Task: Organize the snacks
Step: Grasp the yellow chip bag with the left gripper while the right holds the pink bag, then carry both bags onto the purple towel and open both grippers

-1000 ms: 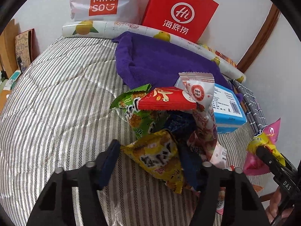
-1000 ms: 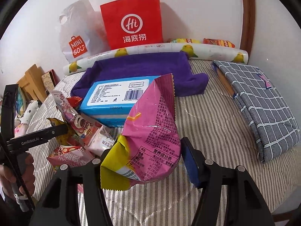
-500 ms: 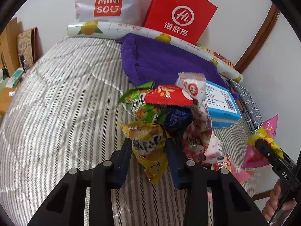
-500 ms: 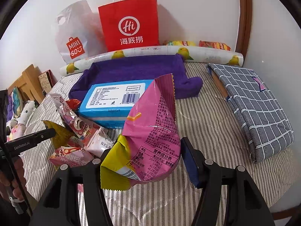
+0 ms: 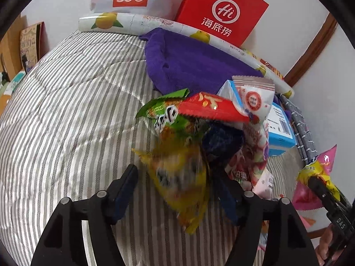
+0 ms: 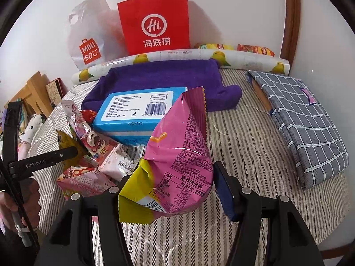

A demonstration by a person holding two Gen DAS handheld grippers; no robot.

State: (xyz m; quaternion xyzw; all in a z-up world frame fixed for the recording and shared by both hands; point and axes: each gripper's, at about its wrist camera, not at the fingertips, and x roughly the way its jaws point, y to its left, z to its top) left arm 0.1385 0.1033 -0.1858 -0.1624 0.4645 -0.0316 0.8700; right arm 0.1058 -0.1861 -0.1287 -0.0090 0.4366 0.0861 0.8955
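Already my left claw (image 5: 177, 190) is opening, its pads off the blurred yellow packet (image 5: 184, 177) between them. My right claw (image 6: 170, 190) pinches the pink bag (image 6: 177, 155); loose, it could slip.

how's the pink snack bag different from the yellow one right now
The pink snack bag is sharp in the right wrist view, printed back showing; the yellow snack bag is motion-blurred. The pink bag stands clamped in the right gripper; the yellow bag hangs between the left gripper's opening jaws, clear of the left pad. Both are crinkly foil packets over the striped bedcover.
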